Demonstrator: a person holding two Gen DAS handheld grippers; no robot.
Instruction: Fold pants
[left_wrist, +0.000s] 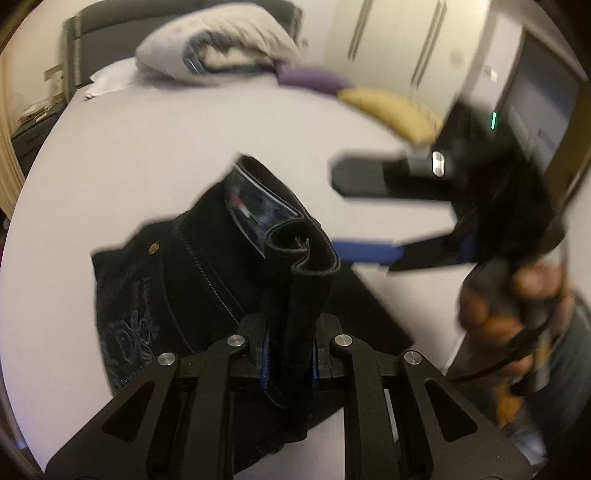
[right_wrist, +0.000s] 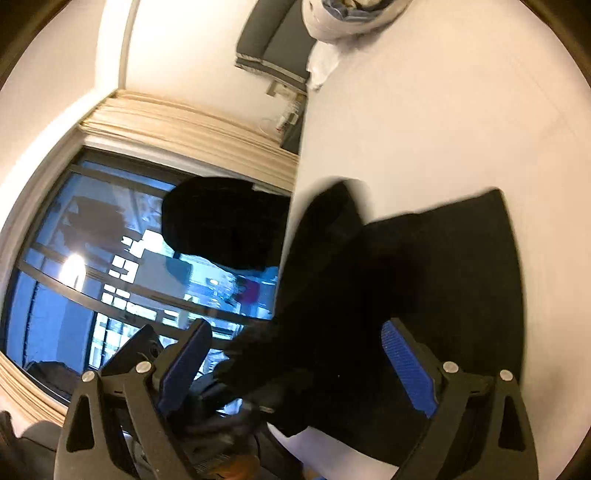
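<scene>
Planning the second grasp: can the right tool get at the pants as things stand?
Probably yes. The right tool is open beside the black pants, with only bare bed sheet between them. The left tool is shut on a bunched fold, well clear of that path.

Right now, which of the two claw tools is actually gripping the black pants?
The left gripper: its fingers are pinched shut on a bunched fold of the pants. The right gripper hangs open beside them, holding nothing.
</scene>
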